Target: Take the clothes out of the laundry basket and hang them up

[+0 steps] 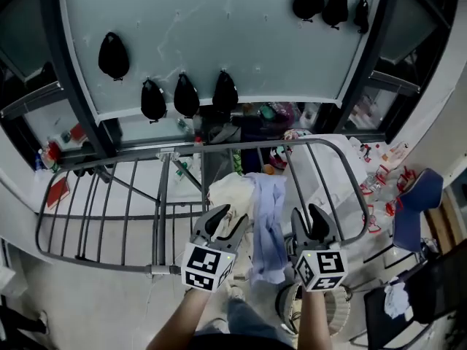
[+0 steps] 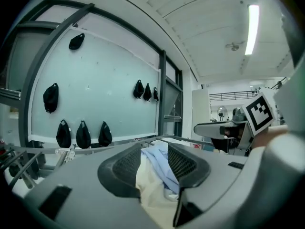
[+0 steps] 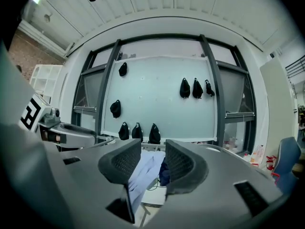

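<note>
A grey drying rack (image 1: 102, 217) stands below me. A cream garment (image 1: 232, 189) and a light blue garment (image 1: 268, 224) hang bunched over its middle rail. My left gripper (image 1: 222, 221) sits just under the cream garment. In the left gripper view, cream cloth (image 2: 150, 185) and blue cloth (image 2: 159, 163) fill the gap from pad to pad. My right gripper (image 1: 311, 221) is just right of the blue garment. In its own view the blue cloth (image 3: 140, 173) lies by the left pad, apart from the right one. A white laundry basket (image 1: 332, 313) sits under my right hand.
Black bags (image 1: 186, 95) hang on hooks on the pale wall panel ahead. Small items clutter the floor beyond the rack (image 1: 277, 115). A blue chair (image 1: 416, 199) stands at the right, and white panels lean under the rack's right wing (image 1: 343, 173).
</note>
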Action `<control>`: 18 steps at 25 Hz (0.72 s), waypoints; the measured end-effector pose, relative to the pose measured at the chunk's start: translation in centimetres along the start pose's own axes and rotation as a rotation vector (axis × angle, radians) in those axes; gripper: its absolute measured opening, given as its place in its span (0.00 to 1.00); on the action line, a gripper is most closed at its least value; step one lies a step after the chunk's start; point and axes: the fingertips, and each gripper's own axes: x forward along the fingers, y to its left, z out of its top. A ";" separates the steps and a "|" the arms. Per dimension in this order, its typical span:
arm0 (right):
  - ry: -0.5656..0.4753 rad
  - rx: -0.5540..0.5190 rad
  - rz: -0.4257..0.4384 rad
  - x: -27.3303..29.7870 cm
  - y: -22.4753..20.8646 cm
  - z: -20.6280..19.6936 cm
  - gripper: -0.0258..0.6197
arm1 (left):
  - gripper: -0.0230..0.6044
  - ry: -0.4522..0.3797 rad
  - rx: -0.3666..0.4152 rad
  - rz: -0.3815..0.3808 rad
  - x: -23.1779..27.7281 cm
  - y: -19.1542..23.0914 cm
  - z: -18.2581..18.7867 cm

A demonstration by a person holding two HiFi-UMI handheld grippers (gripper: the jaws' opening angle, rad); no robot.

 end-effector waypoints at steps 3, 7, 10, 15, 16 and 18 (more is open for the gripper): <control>-0.030 -0.004 -0.052 -3.5 -0.3 -0.2 0.28 | 0.32 -0.030 0.020 -0.068 -1.5 -2.5 0.5; -0.051 0.013 -0.145 -9.2 -0.4 -0.8 0.28 | 0.32 -0.040 0.043 -0.168 -3.5 -6.9 0.3; -0.053 0.030 -0.235 -14.1 -0.9 -1.7 0.28 | 0.32 -0.032 0.059 -0.264 -4.7 -10.9 -0.3; -0.038 0.047 -0.408 -23.5 -3.4 -4.0 0.28 | 0.32 -0.011 0.085 -0.448 -5.9 -19.3 -1.8; -0.032 0.055 -0.455 -25.7 -3.9 -4.6 0.28 | 0.32 -0.004 0.089 -0.490 -6.1 -21.2 -2.2; -0.023 0.070 -0.542 -30.1 -5.1 -5.8 0.28 | 0.32 0.008 0.098 -0.574 -6.7 -25.1 -3.0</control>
